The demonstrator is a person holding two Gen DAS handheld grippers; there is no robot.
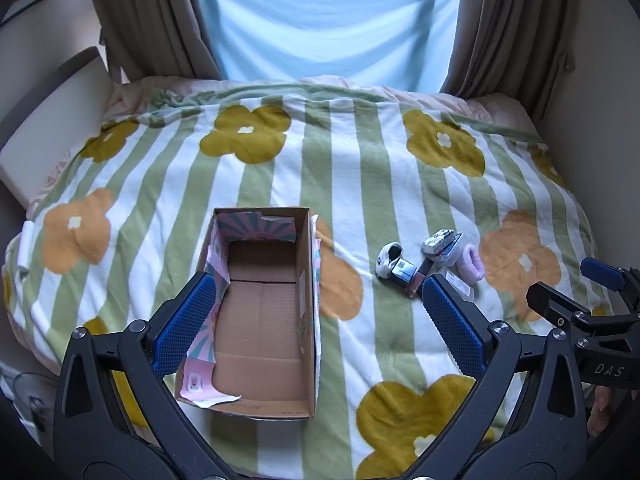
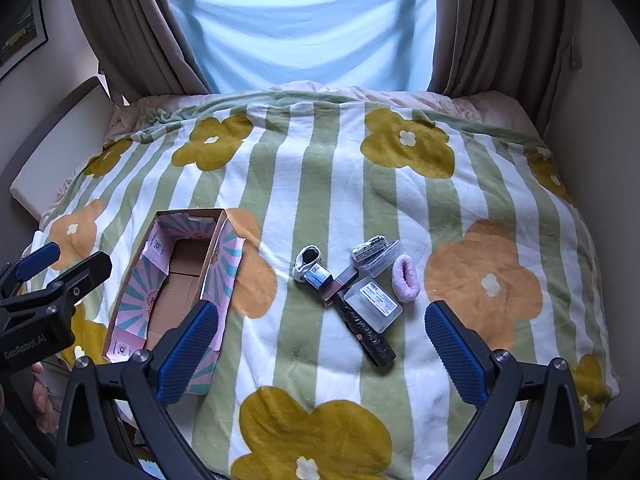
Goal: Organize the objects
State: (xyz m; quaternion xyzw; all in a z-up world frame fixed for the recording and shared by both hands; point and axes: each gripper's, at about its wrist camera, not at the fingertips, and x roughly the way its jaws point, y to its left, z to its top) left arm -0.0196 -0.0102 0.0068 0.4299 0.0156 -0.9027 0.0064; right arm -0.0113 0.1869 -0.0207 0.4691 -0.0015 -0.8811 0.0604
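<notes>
Cardboard box [image 1: 260, 320] lengthwise toward the window, left gripper [image 1: 320, 320] and right gripper [image 2: 320, 344] both wide open, empty.

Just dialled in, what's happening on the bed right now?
A person holds two grippers above a flowered blanket, both wide open and empty. The left gripper hangs over an open cardboard box that has nothing in it. The right gripper points at a cluster of small items beside the box: a pink fluffy piece, a clear plastic case, a long dark packet and others. Nothing has been picked up yet.
</notes>
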